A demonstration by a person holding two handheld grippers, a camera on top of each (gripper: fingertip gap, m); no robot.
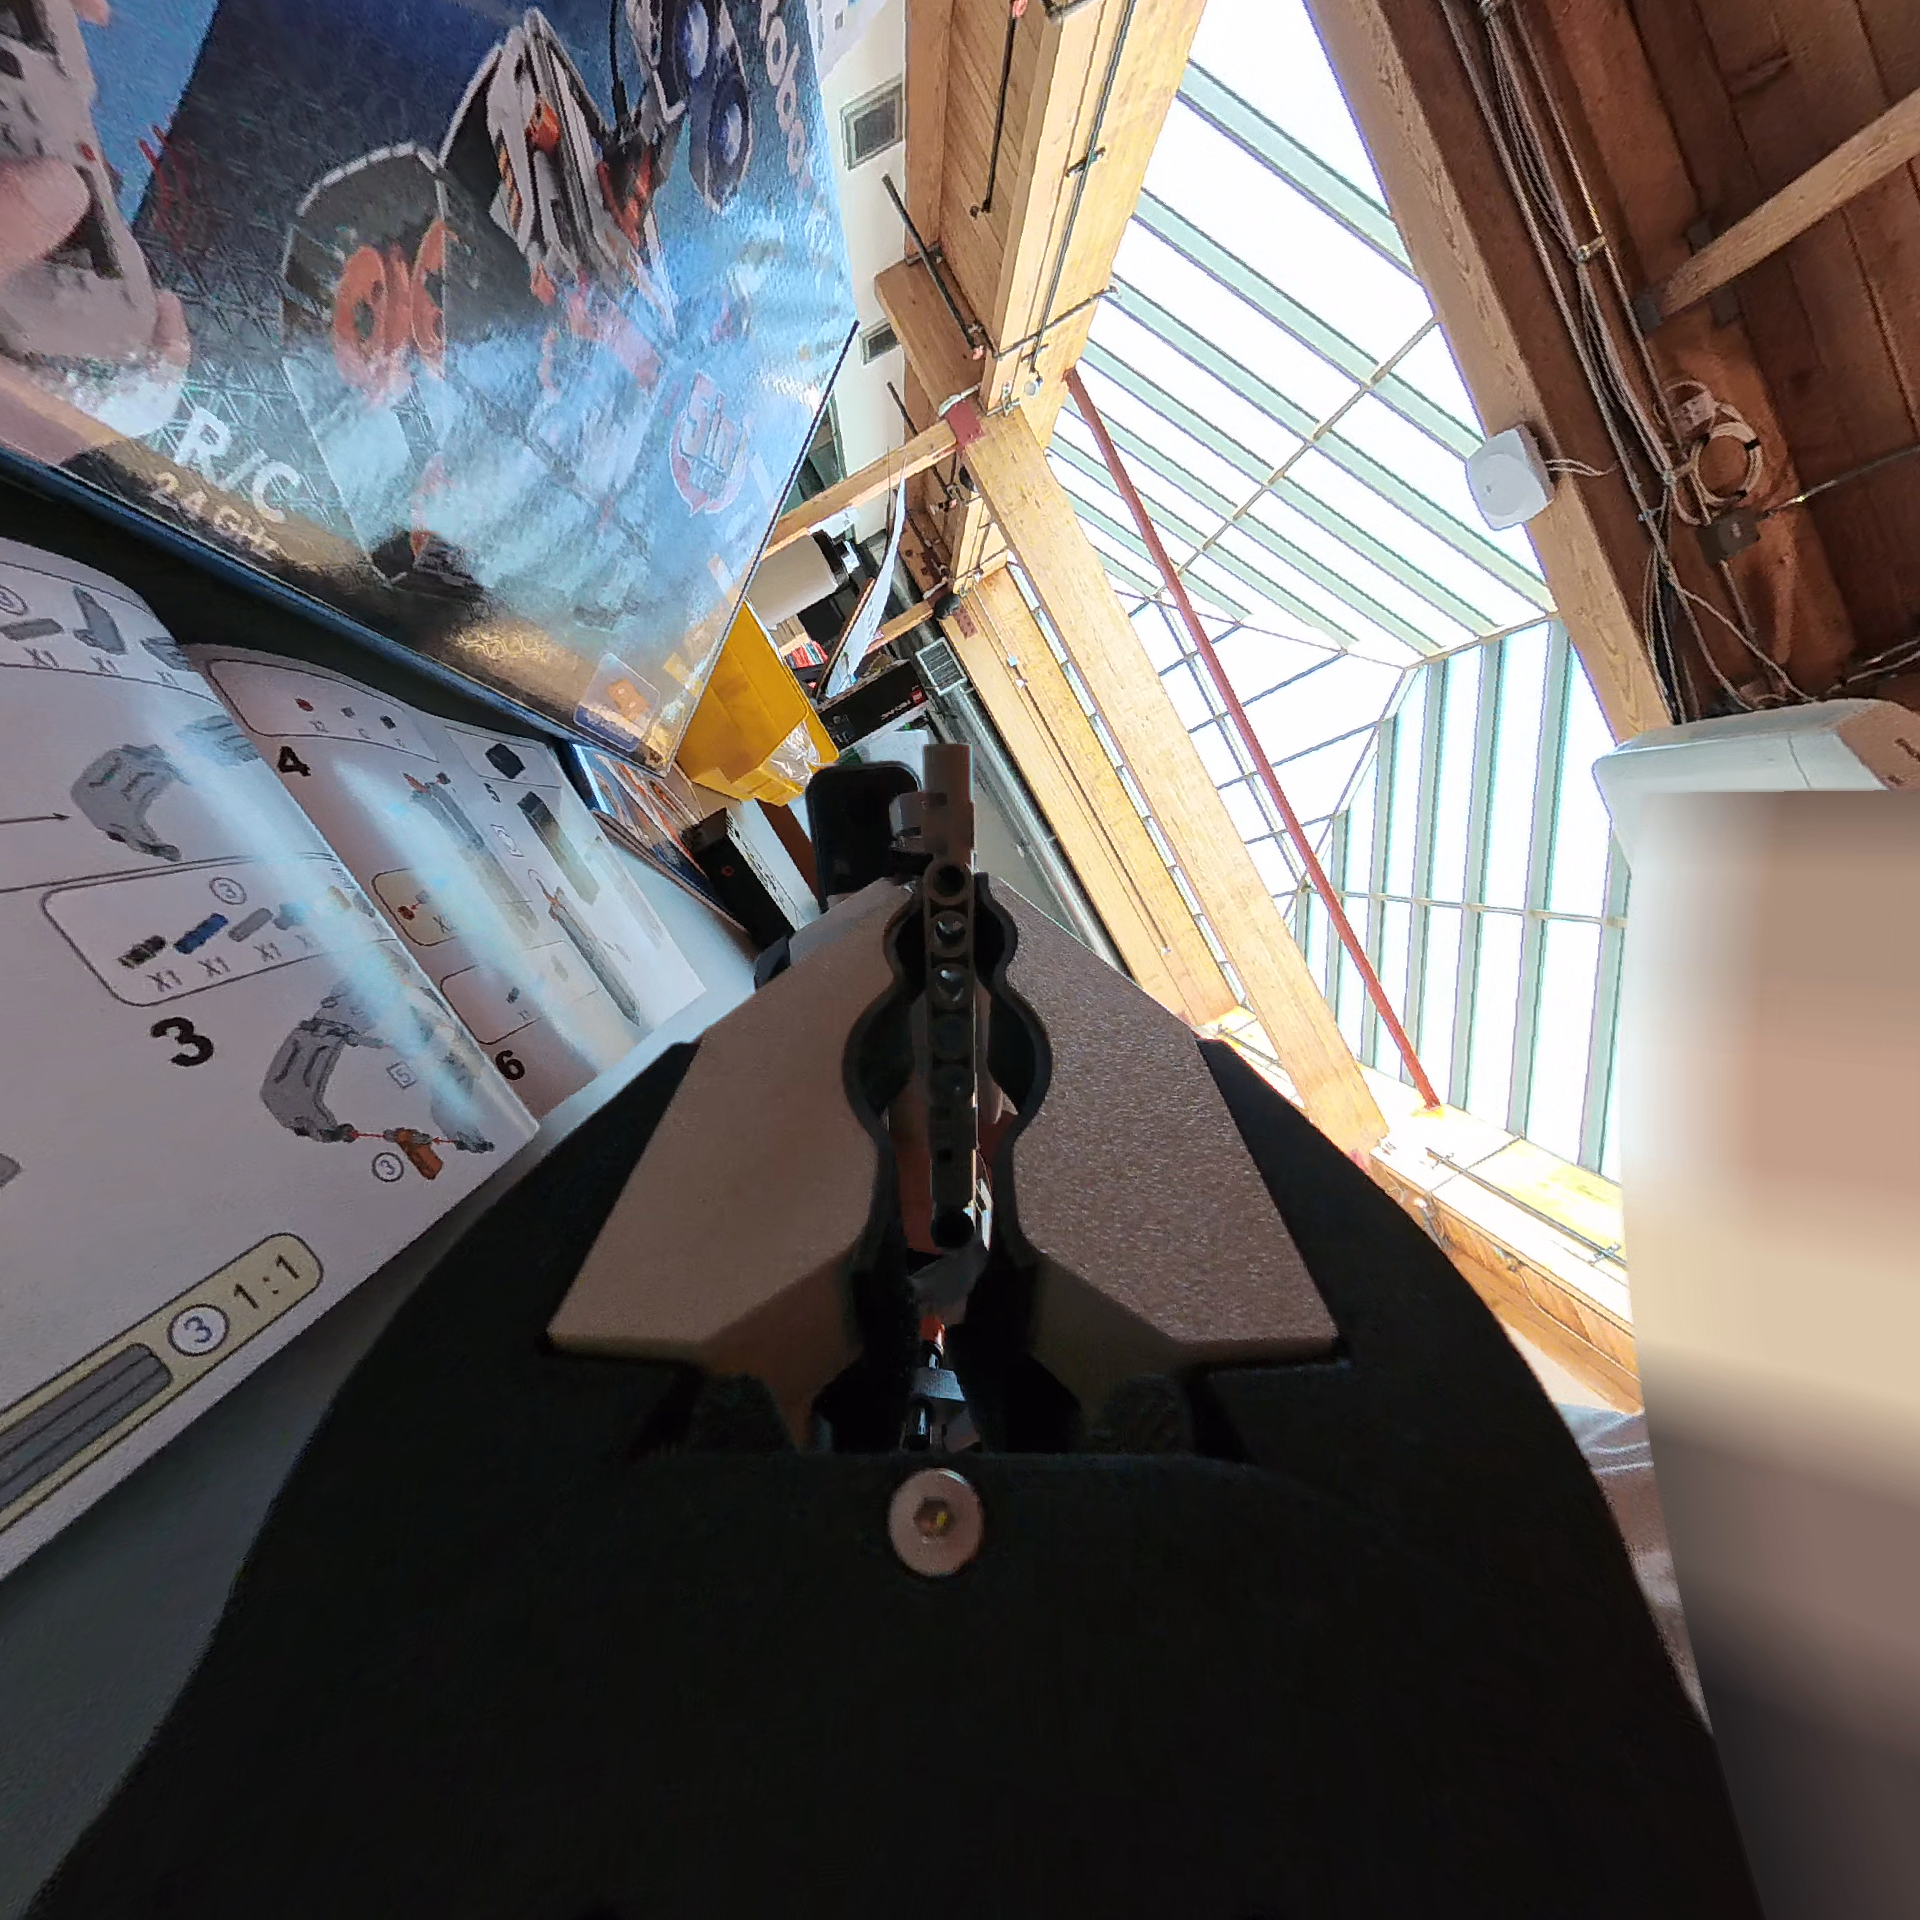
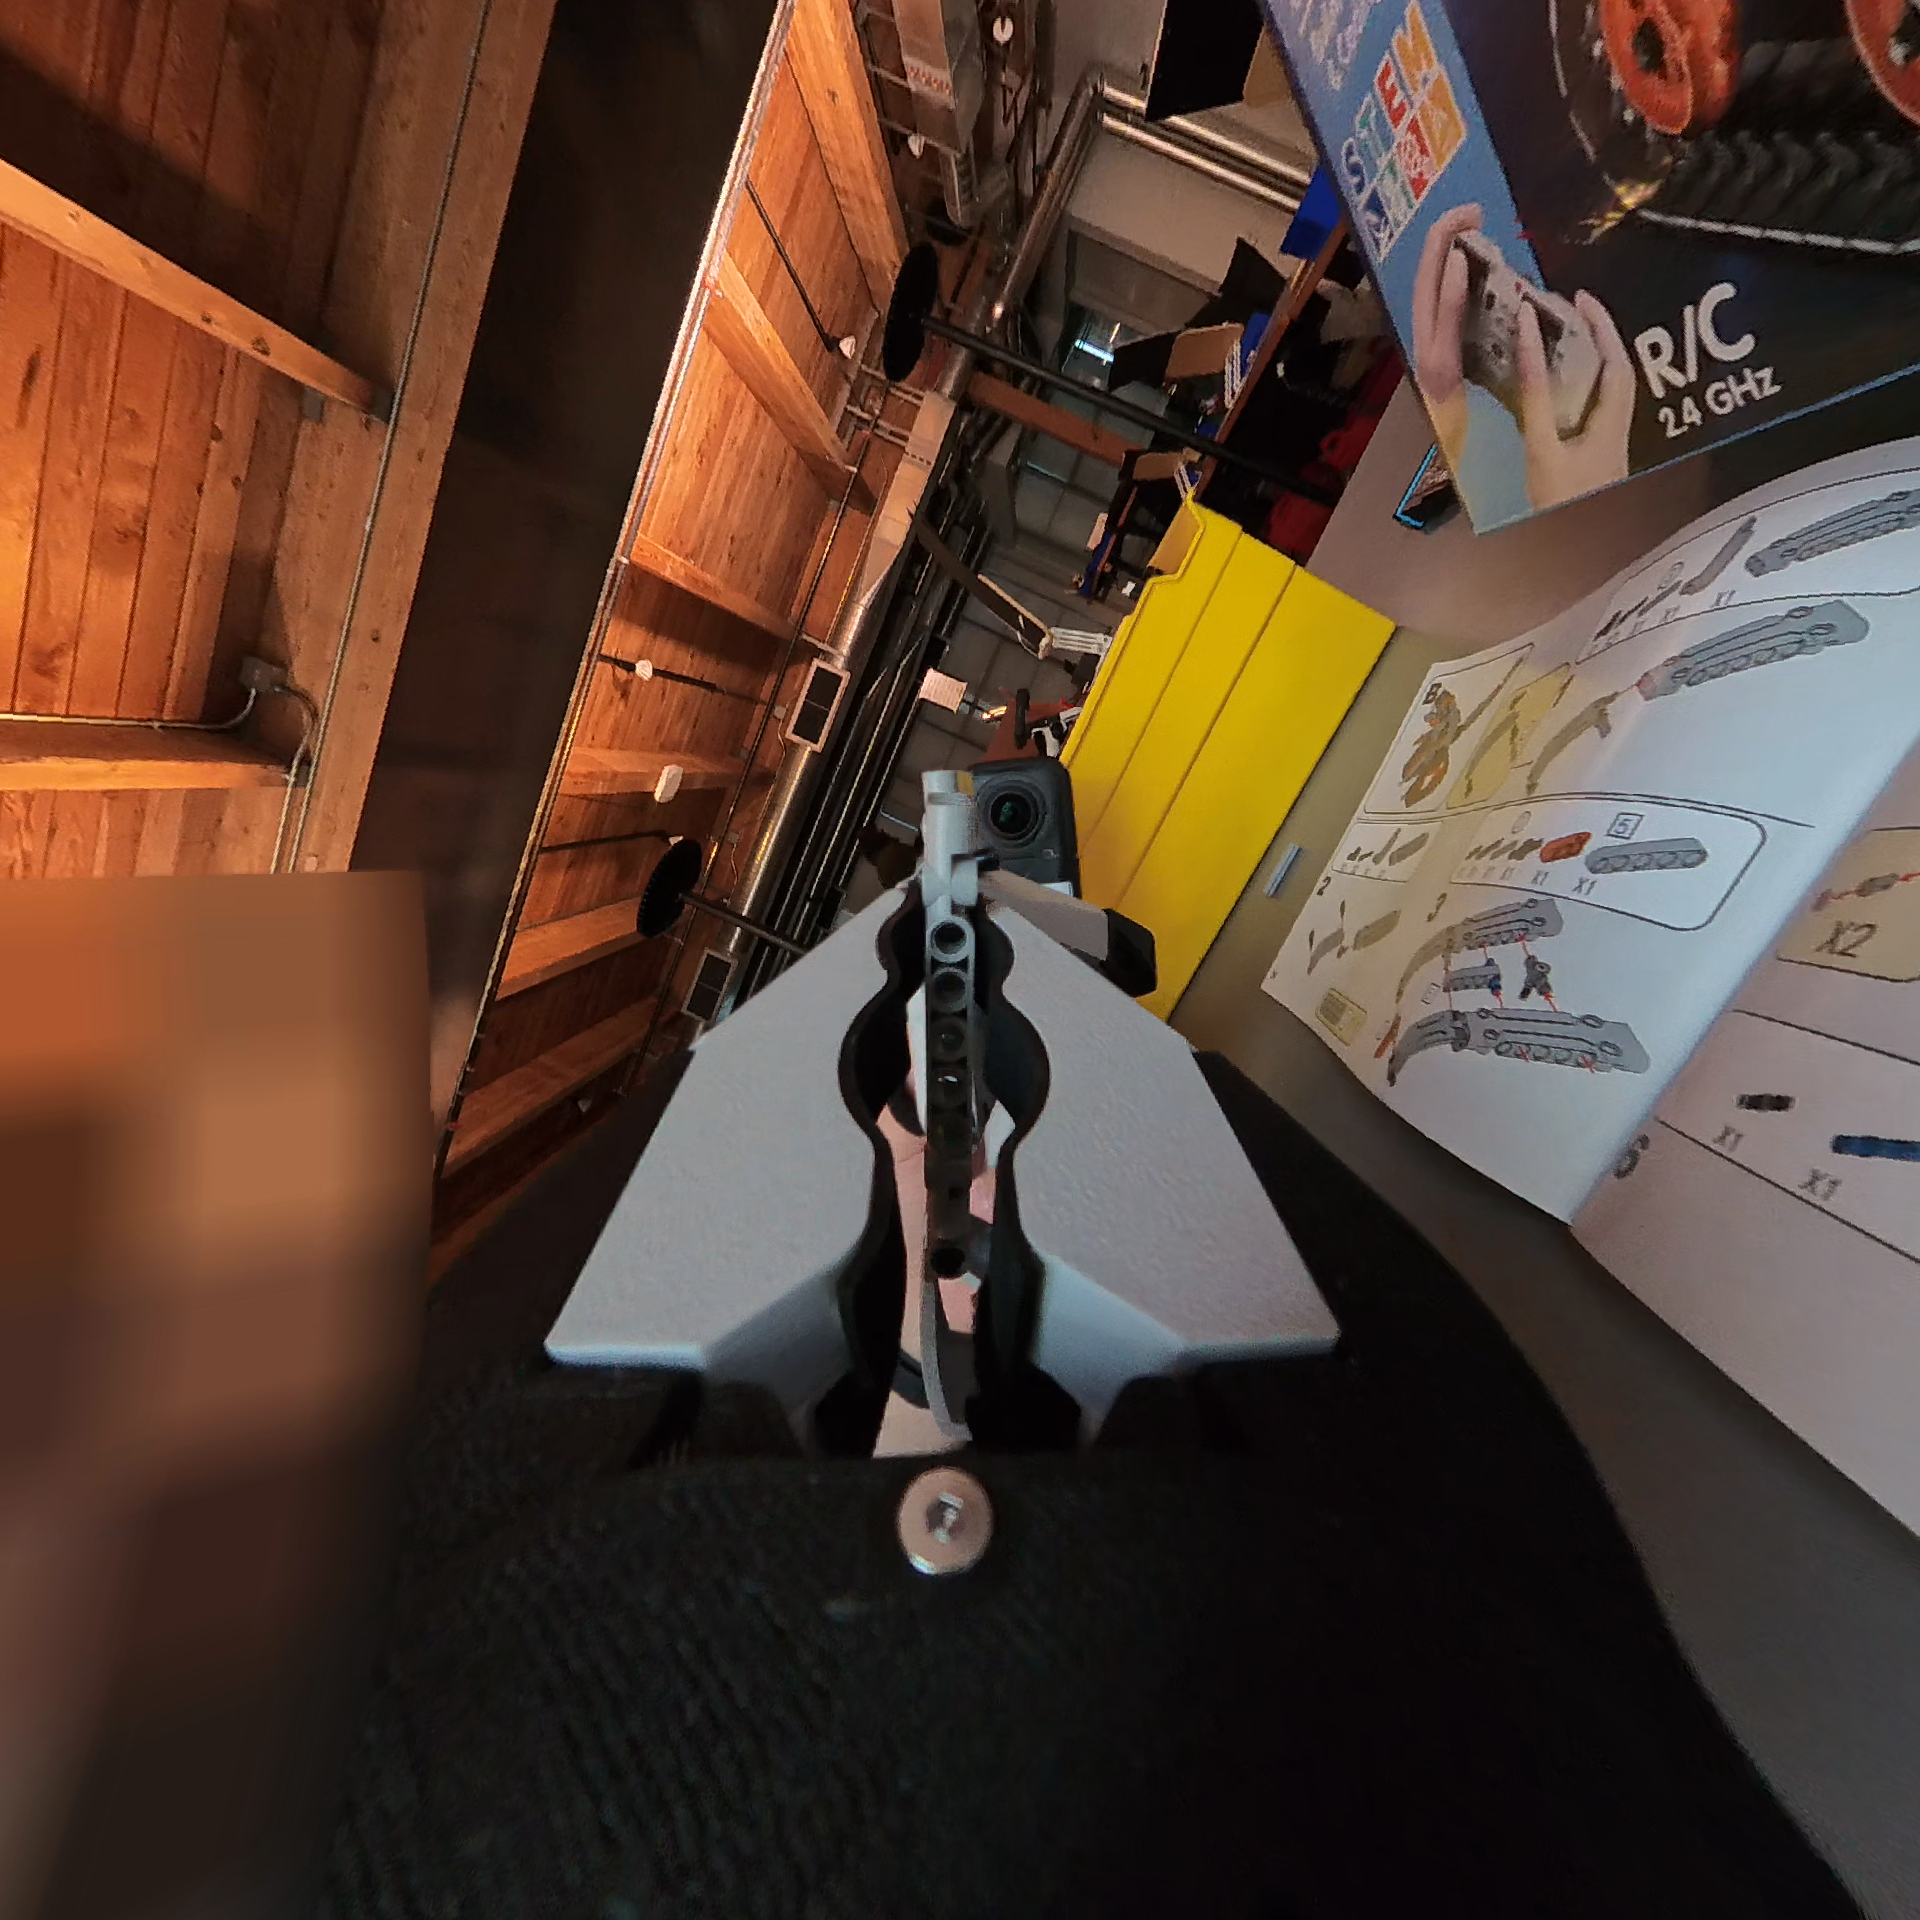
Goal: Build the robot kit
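My left gripper (image 1: 948, 935) is shut on a dark grey holed beam (image 1: 951, 1039) that runs lengthwise between its fingers, with a lighter grey piece (image 1: 940, 800) sticking out past the tips. My right gripper (image 2: 951, 956) is shut on a grey holed beam (image 2: 951, 1091) held the same way, with a light grey connector (image 2: 948, 831) at its far end. The two grippers face each other: the other gripper's black camera (image 2: 1023, 816) shows just beyond the right one's tips, and a dark body (image 1: 852, 821) shows beyond the left one's tips.
An open instruction booklet (image 1: 208, 935) lies beside the grippers and shows in the right wrist view (image 2: 1621, 831) too. A large toy-kit box (image 1: 468, 312) stands behind it, also in the right wrist view (image 2: 1662, 208). A yellow bin (image 2: 1216, 727) stands farther off. Wooden beams (image 1: 1143, 727) and a skylight are overhead.
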